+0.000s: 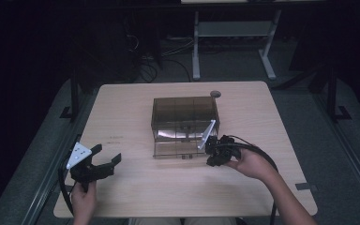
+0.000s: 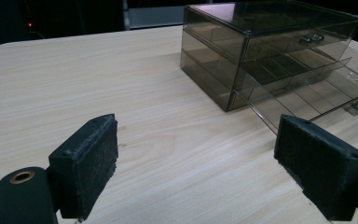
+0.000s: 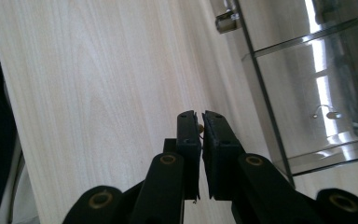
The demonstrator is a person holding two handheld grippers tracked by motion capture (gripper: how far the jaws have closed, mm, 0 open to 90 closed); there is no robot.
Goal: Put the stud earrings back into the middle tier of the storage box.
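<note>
A smoky see-through drawer box (image 1: 183,112) stands mid-table with its bottom drawer (image 1: 176,149) pulled out toward me. In the left gripper view the box (image 2: 270,42) sits ahead to the right, the drawer (image 2: 317,88) empty. My left gripper (image 1: 104,158) rests near the table's front left, open, and nothing lies between its pads (image 2: 93,163). By the drawer's right front corner my right gripper (image 1: 213,157) hangs above the table. In its own view the right gripper (image 3: 201,116) is shut, and a tiny yellowish bit (image 3: 200,126) is pinched between the pads. The drawer (image 3: 317,93) and a clear handle (image 3: 227,19) lie to its right.
The light wooden table (image 1: 136,103) has bare wood left of and in front of the box. A round cable hole (image 1: 215,93) is at the back edge. Cables trail from both grippers off the front edge. A desk frame (image 1: 232,33) stands beyond on the dark floor.
</note>
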